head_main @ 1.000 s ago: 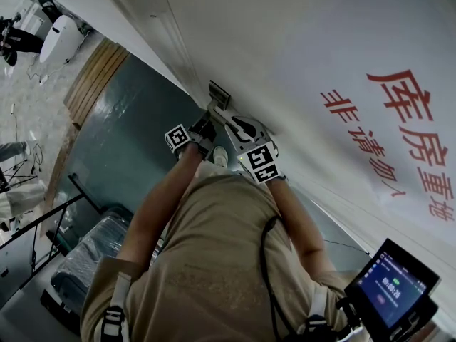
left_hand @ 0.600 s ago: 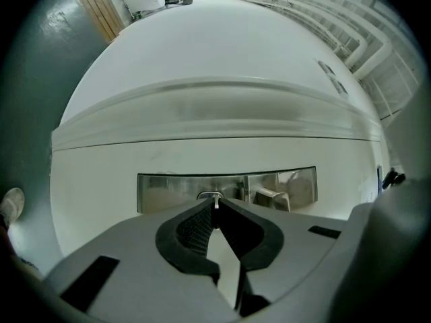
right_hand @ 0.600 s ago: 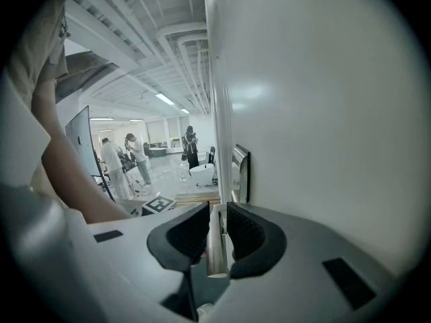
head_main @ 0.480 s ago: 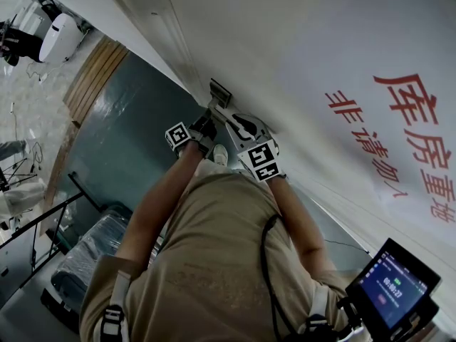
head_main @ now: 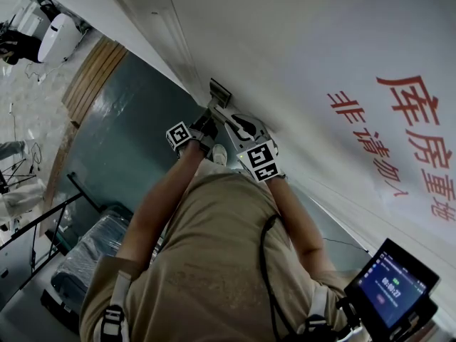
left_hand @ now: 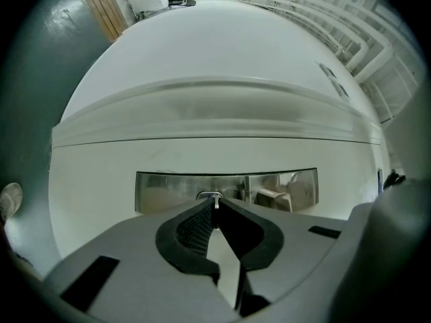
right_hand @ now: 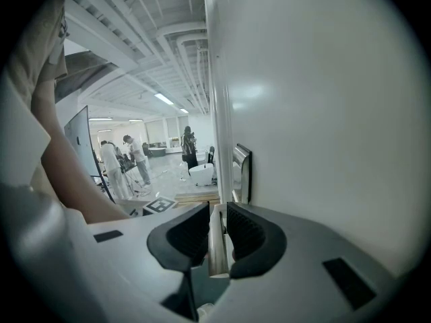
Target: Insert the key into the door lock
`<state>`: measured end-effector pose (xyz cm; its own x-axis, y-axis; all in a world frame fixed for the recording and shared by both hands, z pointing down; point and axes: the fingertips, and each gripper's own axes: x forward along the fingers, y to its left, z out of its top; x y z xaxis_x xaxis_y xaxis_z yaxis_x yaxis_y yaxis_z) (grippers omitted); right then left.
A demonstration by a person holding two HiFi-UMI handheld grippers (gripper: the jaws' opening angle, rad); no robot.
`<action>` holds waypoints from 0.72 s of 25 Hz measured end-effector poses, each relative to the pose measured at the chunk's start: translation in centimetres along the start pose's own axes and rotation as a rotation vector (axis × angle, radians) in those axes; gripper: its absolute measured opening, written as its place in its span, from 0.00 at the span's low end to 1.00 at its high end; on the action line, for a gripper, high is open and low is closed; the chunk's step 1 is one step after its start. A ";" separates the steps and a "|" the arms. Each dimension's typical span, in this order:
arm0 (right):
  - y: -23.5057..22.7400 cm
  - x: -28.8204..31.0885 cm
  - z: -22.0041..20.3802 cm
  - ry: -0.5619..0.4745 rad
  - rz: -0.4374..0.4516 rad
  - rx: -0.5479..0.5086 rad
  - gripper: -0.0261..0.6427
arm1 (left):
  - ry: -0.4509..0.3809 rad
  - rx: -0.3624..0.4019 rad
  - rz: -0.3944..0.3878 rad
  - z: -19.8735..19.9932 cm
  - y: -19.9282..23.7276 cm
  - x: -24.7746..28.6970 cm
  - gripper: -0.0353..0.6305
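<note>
**Key at the lock, both claws closed**

We see the left claw [left_hand: 215, 207] drawn tight on the key [left_hand: 215, 202]. Only a thin sliver of metal shows above its dark pads. The key's tip sits right at the keyhole [left_hand: 209, 195] in the shiny lock plate [left_hand: 168, 192], which is set into the white door [left_hand: 215, 66]. From this view we cannot tell whether the tip is actually inside.

The left claw points level at the plate. The right claw [right_hand: 217, 215] tilts somewhat downward and is narrow, its pads pressing on either side of a pale upright bar [right_hand: 215, 247]. We take that bar for the door's lever handle, just below the plate's edge.

In the head view both claws are close together against the door, the left one nearer the lock. Red characters [head_main: 413, 141] run across the door face to the right. Our beige shirt [head_main: 214, 262] fills the lower part of the view, and a small lit screen [head_main: 390, 285] sits at the bottom right. A dark green floor [head_main: 128, 134] lies to the left. Through the right gripper view, several people [right_hand: 111, 163] stand far off in a bright hall
</note>
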<state>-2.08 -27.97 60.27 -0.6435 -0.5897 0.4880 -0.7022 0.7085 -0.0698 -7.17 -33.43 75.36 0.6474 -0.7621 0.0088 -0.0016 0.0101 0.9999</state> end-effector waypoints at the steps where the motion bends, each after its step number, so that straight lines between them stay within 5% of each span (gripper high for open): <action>1: 0.1 0.0 0.0 0.001 0.000 0.001 0.17 | 0.001 0.004 0.000 0.0 0.0 0.0 0.10; 18: 0.0 0.0 -0.1 0.003 0.005 0.002 0.17 | 0.006 0.019 -0.006 0.0 0.0 0.3 0.10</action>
<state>-2.05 -27.94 60.37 -0.6459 -0.5855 0.4899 -0.6998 0.7105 -0.0736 -6.97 -33.69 75.37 0.6517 -0.7584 0.0023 -0.0119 -0.0072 0.9999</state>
